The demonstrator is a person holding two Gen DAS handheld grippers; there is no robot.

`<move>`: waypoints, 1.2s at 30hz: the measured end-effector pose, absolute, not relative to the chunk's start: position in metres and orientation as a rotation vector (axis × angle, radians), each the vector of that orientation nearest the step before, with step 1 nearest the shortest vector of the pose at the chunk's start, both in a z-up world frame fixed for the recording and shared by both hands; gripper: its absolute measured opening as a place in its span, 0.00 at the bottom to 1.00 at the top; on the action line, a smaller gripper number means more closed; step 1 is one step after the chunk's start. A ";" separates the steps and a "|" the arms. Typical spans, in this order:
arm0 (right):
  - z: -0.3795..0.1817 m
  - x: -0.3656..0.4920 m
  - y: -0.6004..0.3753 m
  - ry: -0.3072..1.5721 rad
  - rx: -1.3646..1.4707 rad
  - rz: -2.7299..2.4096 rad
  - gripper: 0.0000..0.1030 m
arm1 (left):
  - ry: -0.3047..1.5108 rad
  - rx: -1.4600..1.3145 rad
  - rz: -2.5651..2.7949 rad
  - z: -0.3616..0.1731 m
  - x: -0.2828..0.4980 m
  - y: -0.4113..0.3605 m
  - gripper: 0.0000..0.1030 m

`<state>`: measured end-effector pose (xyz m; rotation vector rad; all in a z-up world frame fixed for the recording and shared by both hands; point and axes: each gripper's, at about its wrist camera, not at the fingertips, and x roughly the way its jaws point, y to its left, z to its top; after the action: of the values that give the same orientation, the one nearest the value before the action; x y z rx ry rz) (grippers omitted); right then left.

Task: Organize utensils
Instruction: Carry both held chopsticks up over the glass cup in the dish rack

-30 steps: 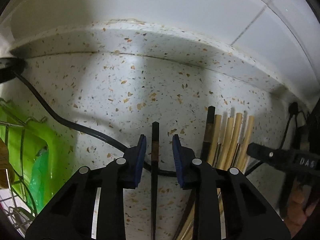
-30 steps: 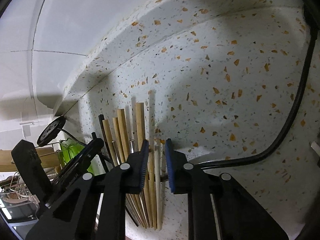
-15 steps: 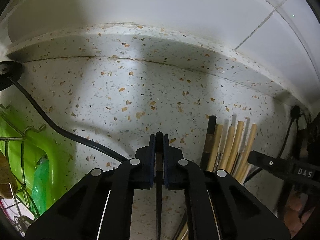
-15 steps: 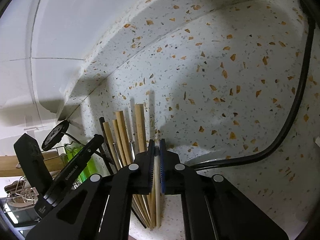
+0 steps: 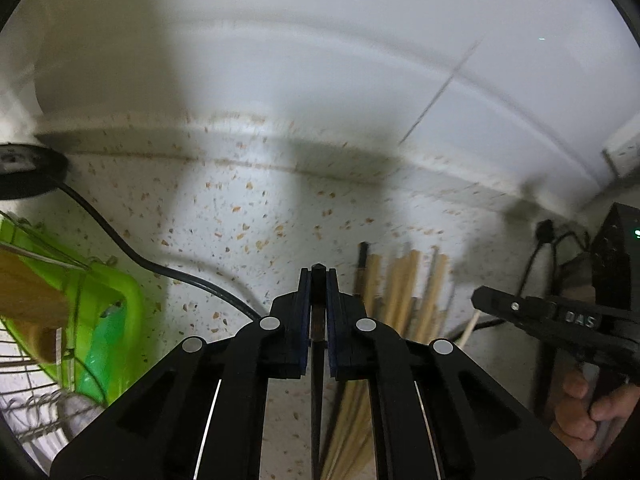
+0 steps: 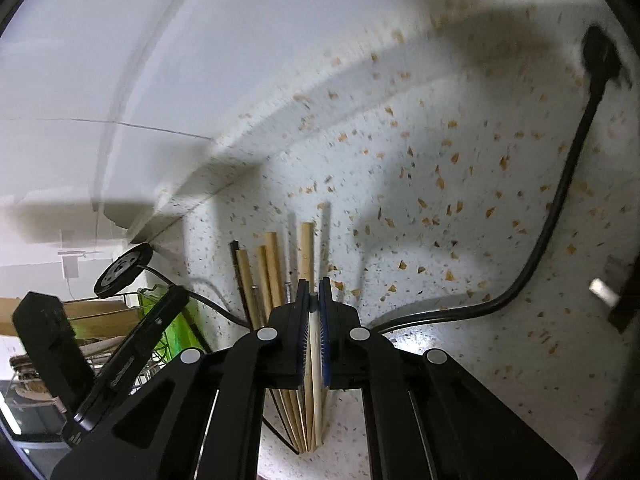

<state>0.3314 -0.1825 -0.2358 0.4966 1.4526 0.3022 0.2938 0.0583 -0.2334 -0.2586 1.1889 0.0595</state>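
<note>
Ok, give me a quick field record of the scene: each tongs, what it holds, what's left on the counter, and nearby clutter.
left tongs: shut on dark chopstick
right tongs: shut on pale chopstick
remaining on counter: bundle of wooden chopsticks, lying side by side
surface: speckled countertop
cable: black cord curving across the counter
left side: green drainer with wire rack
image: blurred

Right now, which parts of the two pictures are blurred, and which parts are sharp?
Left wrist view: the left claw is sharp; speckled counter and wooden chopsticks are smeared. Right wrist view: the right claw is sharp; the counter's far edge is smeared.
</note>
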 end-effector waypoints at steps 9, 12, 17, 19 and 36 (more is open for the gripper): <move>-0.157 0.310 -0.179 1.246 0.312 0.367 0.02 | 0.994 -0.208 0.018 -0.157 0.250 0.044 0.06; -0.127 0.303 -0.166 1.166 0.265 0.397 0.02 | 0.935 -0.194 0.012 -0.129 0.239 0.043 0.06; -0.078 0.286 -0.153 1.041 0.209 0.446 0.02 | 0.835 -0.202 0.010 -0.088 0.210 0.038 0.06; -0.060 0.278 -0.147 0.993 0.187 0.463 0.02 | 0.778 -0.168 0.011 -0.065 0.197 0.034 0.06; 0.063 0.193 -0.062 0.731 0.112 0.726 0.02 | 0.582 -0.058 0.169 0.033 0.092 0.063 0.06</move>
<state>0.1934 -0.0624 0.0630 0.1123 0.7306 0.7256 0.0918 0.0627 0.0326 -0.0583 0.5816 0.1692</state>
